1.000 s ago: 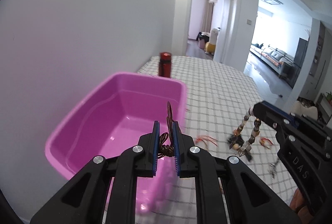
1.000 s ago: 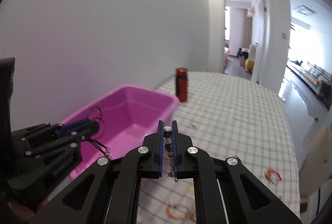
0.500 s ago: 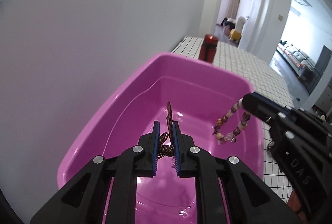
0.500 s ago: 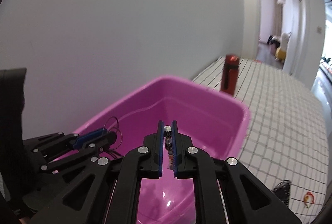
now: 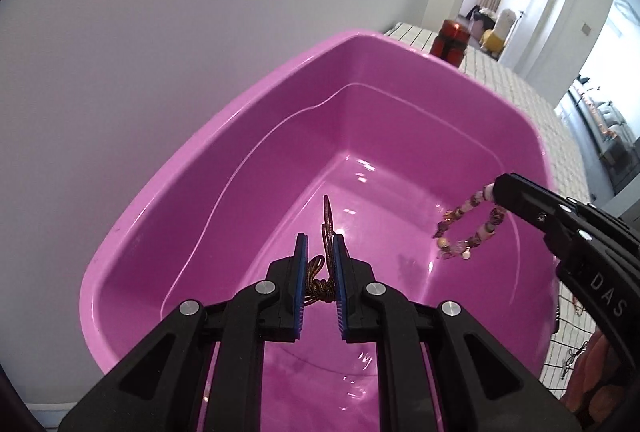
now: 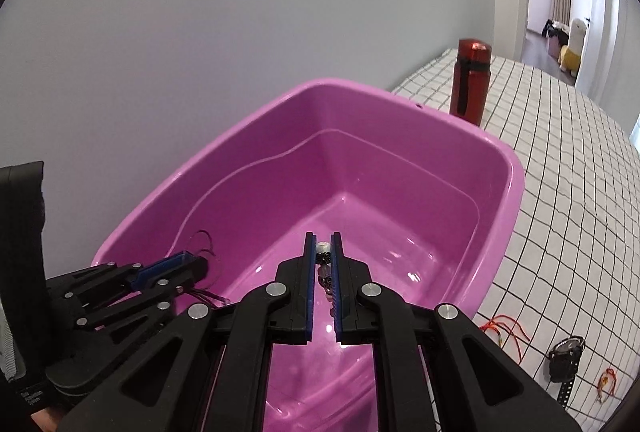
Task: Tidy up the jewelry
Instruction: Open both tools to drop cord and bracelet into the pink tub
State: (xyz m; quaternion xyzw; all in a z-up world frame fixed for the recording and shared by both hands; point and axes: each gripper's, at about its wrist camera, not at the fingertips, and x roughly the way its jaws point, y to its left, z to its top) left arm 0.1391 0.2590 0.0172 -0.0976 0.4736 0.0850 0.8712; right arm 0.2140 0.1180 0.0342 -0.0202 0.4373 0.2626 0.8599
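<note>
A pink plastic tub (image 5: 224,167) (image 6: 504,191) stands on the checked tablecloth by the wall. My left gripper (image 5: 320,252) hangs over its inside, shut on a brown cord bracelet (image 5: 326,232) that sticks up between the pads. My right gripper (image 6: 323,250) is also over the tub, shut on a beaded bracelet (image 6: 322,260); in the left wrist view the bead loop (image 5: 468,224) dangles from its tip above the tub floor. The left gripper also shows at the lower left of the right wrist view (image 6: 176,268).
A red bottle (image 6: 470,79) (image 5: 452,39) stands just behind the tub. On the tablecloth (image 6: 568,191) to the tub's right lie red cords (image 6: 502,328), a black watch (image 6: 566,360) and a small red trinket (image 6: 606,384). The wall runs along the left.
Both grippers have moved further in over the tub and lower, each still holding its bracelet. The tub now fills both views.
</note>
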